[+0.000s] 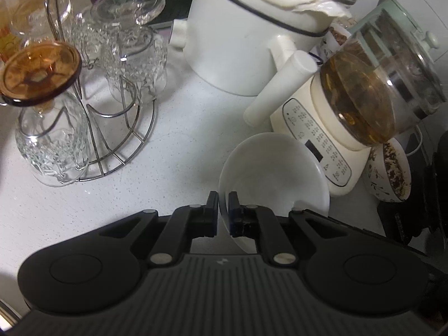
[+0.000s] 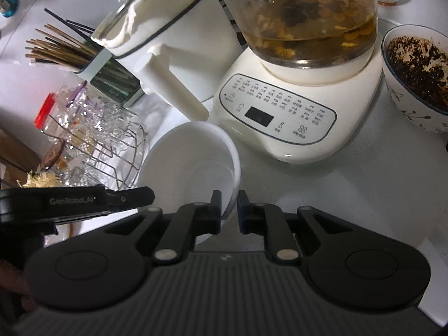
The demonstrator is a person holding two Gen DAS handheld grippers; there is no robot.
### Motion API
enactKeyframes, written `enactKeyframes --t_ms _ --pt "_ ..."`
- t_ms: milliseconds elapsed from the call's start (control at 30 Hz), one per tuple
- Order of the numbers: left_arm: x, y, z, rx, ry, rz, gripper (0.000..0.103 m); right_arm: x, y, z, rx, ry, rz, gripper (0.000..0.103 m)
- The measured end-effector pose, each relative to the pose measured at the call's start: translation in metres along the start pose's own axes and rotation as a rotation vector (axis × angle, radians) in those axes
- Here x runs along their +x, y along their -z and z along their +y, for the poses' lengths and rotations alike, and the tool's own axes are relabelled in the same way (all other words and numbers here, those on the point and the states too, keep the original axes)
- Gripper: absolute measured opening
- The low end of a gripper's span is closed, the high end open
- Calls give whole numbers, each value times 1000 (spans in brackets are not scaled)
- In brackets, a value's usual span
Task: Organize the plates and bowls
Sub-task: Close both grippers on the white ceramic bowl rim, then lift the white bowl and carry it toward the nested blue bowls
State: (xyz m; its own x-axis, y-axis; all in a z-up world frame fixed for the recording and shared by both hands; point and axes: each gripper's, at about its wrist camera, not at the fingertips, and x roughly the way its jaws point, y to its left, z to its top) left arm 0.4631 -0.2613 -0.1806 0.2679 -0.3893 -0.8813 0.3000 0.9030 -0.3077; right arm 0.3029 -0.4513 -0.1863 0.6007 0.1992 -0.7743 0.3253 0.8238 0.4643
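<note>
Gripping opposite rims of one white bowl (image 2: 193, 162), the left tool (image 1: 223, 196) and right tool (image 2: 229, 196) are both clenched on it, just beside the kettle base (image 2: 282, 123) over the worktop (image 1: 179, 145). The soiled patterned bowl (image 2: 417, 81) sits untouched, so organizing appears barely begun.

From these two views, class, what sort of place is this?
Most likely a home kitchen counter: a glass electric kettle of herbal tea, upturned cut-glass cups on a wire drying rack, and a holder of wooden chopsticks.
</note>
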Motion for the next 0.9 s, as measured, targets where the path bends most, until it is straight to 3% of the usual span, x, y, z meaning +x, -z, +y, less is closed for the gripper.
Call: enactKeyframes --t_ms 500,900 --pt "-55 24 -5 50 27 -35 8 -48 28 21 -19 -4 -66 15" --pt "-93 45 14 66 28 -49 9 -77 55 54 -62 -24 -153 16"
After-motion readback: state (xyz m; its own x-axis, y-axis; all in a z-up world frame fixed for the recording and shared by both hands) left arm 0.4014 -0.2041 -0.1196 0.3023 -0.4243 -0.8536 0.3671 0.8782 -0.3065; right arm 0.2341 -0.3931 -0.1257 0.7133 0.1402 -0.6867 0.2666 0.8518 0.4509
